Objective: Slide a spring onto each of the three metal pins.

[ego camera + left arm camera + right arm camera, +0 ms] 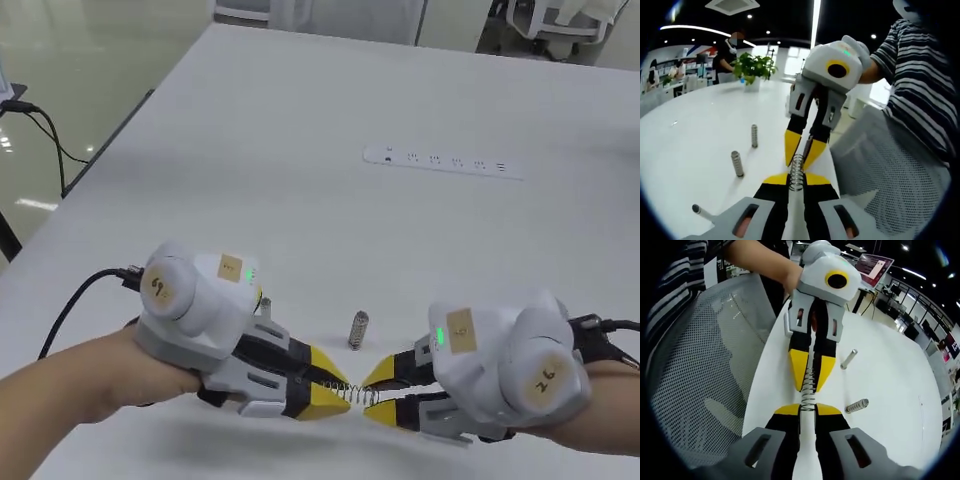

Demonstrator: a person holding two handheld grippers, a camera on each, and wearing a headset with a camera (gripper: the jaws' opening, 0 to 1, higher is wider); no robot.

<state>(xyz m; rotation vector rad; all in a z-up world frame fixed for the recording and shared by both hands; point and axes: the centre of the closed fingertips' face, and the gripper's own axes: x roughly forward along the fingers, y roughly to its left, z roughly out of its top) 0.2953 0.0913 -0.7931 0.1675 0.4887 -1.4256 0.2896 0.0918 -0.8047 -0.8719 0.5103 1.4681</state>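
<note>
Where my left gripper (335, 385) and right gripper (378, 393) meet tip to tip, bottom centre, the spring (355, 392) bridges them. Both pinch its ends.

Both ends of the spring (358, 392) are hidden inside the left gripper (338, 388) and right gripper (374, 393). One pin (265, 302) is mostly hidden behind the left gripper's body in the head view

Spring (357, 392) horizontal, clamped both ends; sprung pin (358, 330) upright.
</note>
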